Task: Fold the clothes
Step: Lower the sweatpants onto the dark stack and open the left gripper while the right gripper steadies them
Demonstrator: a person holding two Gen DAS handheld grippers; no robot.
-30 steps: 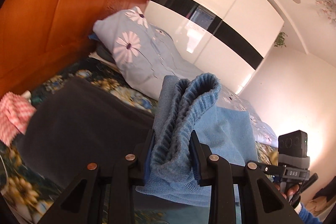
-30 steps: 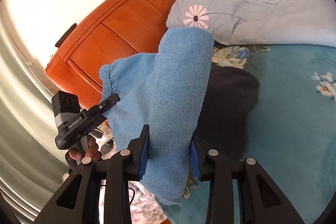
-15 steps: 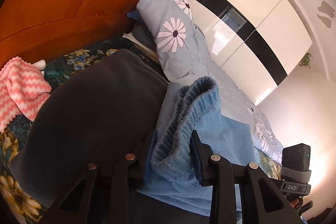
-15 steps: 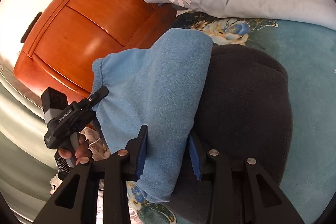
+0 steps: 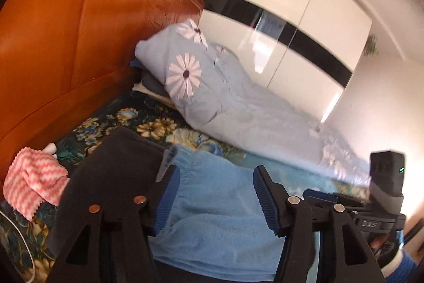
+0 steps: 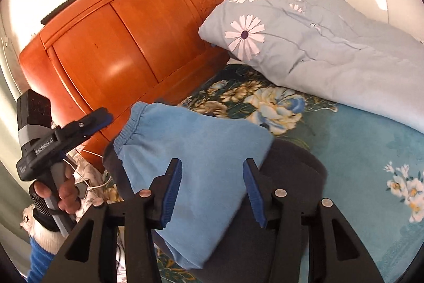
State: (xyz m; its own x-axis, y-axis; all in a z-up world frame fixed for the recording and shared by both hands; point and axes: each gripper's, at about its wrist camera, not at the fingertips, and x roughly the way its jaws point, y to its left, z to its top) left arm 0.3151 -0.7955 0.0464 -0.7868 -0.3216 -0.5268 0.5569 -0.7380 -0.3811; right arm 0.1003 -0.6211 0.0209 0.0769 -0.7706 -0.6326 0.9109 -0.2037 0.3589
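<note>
On the left side of the bed, near the wooden headboard (image 6: 137, 44), a pink-and-white striped cloth (image 5: 31, 177) sits bunched by the edge. Next to it lies a dark fleece garment (image 5: 111, 177), and on top of that rests the blue fleece garment (image 6: 201, 166) I am folding, its ribbed elastic hem (image 6: 127, 134) turned toward the headboard.

My left gripper (image 5: 216, 196) hovers just above the blue piece with its jaws spread wide, nothing between them; the cloth lies flat below and ahead of the pads. My right gripper (image 6: 212, 192) is likewise wide apart and empty, with the folded blue fleece directly under and in front of it. The left view is smeared with motion, so I cannot say whether those pads brush the fabric.

I judge this garment to be light, soft and limp: it will sag and slide off its own fold if lifted from one point. The pile should give the pads good friction. The ribbed hem is the firmest place to pinch, or a folded corner, taking both layers together.

Further right, a pale blue quilt with daisy print (image 6: 318, 44) is heaped along the far side of the floral bedspread (image 6: 357, 150).
</note>
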